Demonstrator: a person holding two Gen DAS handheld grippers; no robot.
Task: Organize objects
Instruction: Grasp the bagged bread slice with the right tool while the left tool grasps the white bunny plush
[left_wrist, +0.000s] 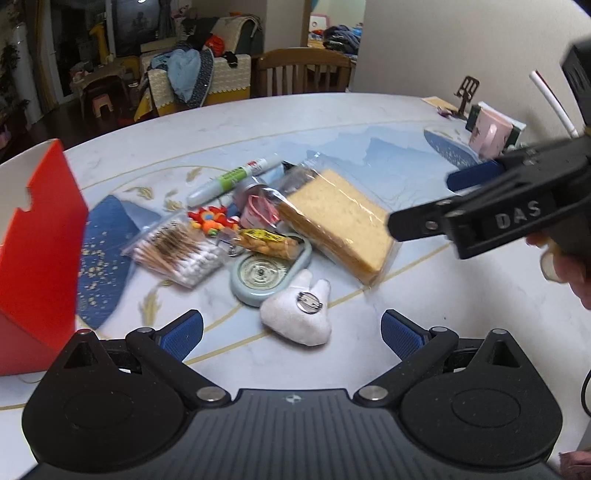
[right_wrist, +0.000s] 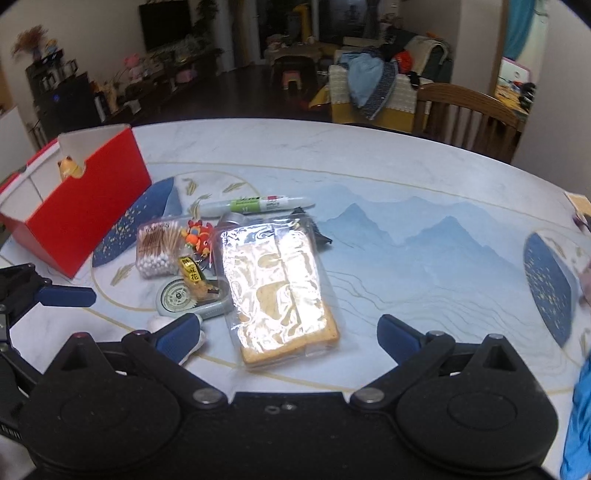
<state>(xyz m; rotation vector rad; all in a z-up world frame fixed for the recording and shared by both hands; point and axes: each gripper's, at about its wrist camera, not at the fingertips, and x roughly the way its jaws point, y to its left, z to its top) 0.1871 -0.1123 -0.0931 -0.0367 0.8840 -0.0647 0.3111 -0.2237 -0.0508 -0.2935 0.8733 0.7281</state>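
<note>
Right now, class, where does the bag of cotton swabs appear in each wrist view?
Left wrist view: bag of cotton swabs, left of centre, right of the red box.
Right wrist view: bag of cotton swabs, left of centre, right of the red box.
Shared landmark: the green-and-white marker just beyond it.

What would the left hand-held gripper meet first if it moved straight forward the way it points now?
Probably the white plush tooth, which lies just ahead between the open fingers of the left hand-held gripper. Depth is unclear, so it might pass above.
</note>
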